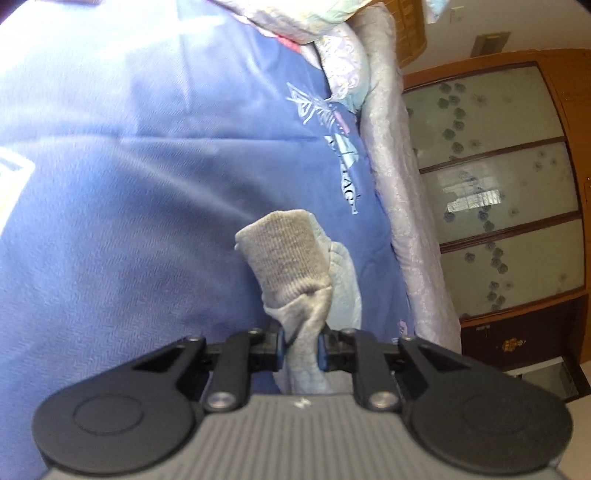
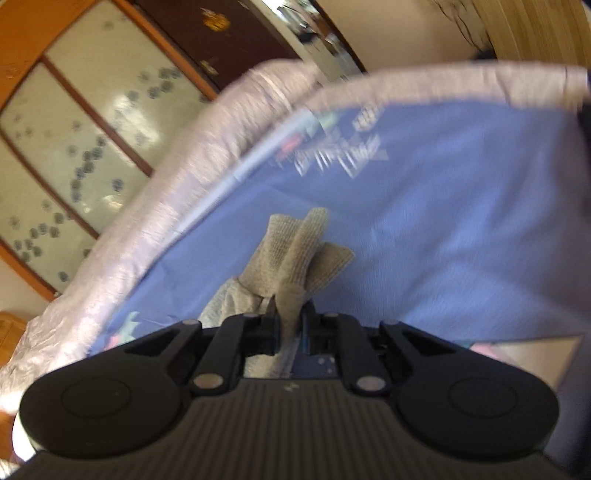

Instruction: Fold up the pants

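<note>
The pants are light grey with a ribbed knit cuff. In the left wrist view my left gripper is shut on the grey pants; the ribbed cuff stands up beyond the jaws and the leg fabric hangs down behind them. In the right wrist view my right gripper is shut on another ribbed part of the pants, which bunches and fans out past the fingertips. Both are held above a blue bedsheet. The rest of the pants is hidden below the grippers.
The blue sheet with printed lettering covers the bed. A lilac quilted mattress edge runs along it. A wooden wardrobe with frosted floral glass doors stands beyond the bed. Folded bedding lies at the head.
</note>
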Available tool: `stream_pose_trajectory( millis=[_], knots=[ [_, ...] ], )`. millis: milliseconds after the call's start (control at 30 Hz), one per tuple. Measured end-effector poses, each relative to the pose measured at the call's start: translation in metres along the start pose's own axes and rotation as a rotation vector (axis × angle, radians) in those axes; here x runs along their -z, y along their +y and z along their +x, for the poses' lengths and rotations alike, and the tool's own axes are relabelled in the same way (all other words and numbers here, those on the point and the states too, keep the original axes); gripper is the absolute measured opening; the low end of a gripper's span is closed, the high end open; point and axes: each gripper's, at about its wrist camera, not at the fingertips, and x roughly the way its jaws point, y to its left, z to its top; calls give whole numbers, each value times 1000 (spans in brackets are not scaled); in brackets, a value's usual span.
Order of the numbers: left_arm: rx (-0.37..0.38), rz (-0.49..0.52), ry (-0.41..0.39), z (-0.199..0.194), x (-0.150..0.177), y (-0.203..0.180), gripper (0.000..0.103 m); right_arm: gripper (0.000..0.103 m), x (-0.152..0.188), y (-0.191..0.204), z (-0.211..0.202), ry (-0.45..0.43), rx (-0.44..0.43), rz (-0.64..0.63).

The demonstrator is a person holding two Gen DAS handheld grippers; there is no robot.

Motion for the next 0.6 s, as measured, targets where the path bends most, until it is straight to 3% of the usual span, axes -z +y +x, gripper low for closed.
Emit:
stream_pose_trajectory(
  millis=[167,333,467,533,600],
  knots=[
    [-15,78,-9,-62,-5,-22,14,13,-14,4,-91,-54,-52,-56],
    [-79,96,58,-105,14,9,14,13,2,-32,-179,-46,-45,-81],
    [-196,36,146,-110,37,63,15,13,43,-91,-219,18,59,-36],
    [-286,-7,173,-109,45,89,22,14,69,-121,-221,80,153,0],
    [-216,-106,145,-123,44,103,25,20,90,-147,-220,151,225,47]
  ],
)
